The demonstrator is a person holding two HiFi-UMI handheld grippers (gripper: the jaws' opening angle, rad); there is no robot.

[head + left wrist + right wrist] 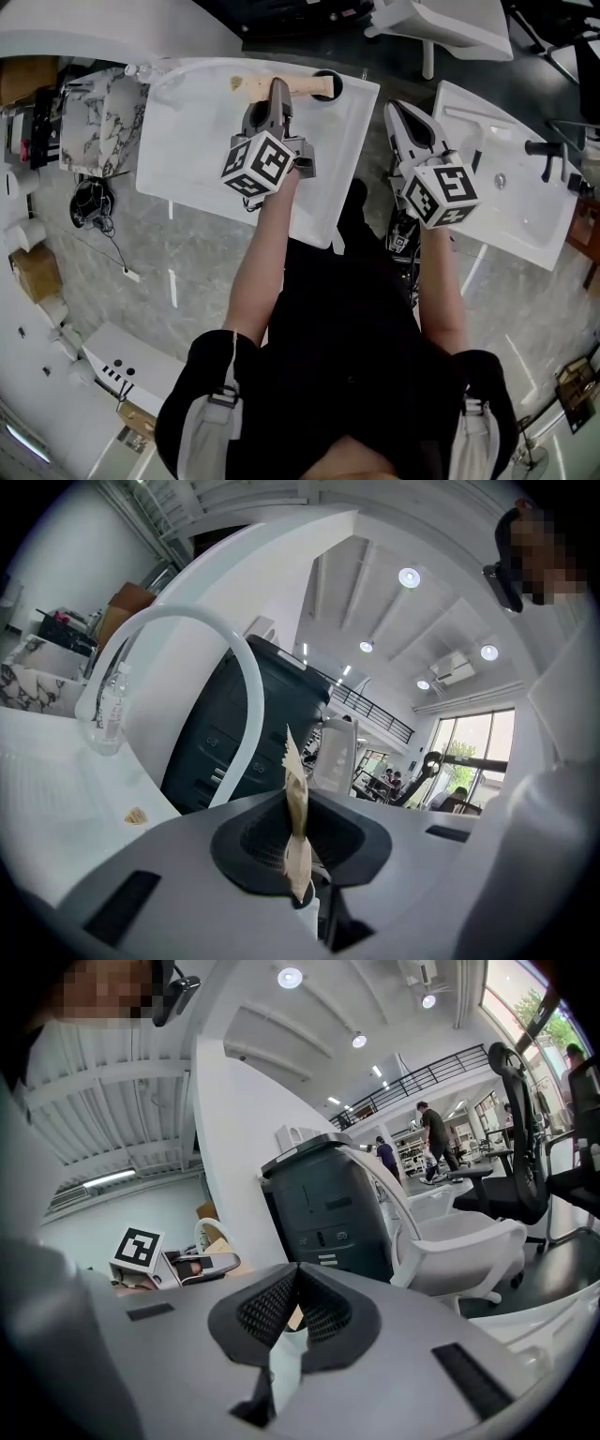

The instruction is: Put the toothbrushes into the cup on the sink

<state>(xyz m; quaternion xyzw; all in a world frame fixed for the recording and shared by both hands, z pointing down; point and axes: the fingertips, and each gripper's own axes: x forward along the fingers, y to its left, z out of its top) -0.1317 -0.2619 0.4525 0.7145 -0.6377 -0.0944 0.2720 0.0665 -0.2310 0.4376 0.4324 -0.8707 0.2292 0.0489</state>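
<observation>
From the head view, the left claw [278, 94] reaches over a white rectangular tabletop [187, 141] and holds a long tan paper-wrapped toothbrush packet [305, 89] across its middle. The packet lies crosswise near the far edge. Its right end overlaps a dark round cup [330, 84] there, though whether it is inside the cup cannot be told. The left gripper view adds what the head view cannot. The left claw [298, 855] is nearly closed, and its dark ribbed pads [258, 841] pinch the packet [296, 817], seen edge-on as a thin upright crinkled strip. That view also shows a small tan scrap [136, 816] lying on the tabletop [56, 789] to the left, and a clear plastic bottle [112, 710] standing further off.

The right claw [396, 111] hangs in the gap between the tabletop and a white ceramic sink [511, 211] with a black faucet [548, 155]. Only the head view shows that sink. In the right gripper view the right claw [295, 1288] has its tips pressed together with nothing between them. A dark grey cabinet [328, 1208] and a white office chair [459, 1241] stand behind it.
</observation>
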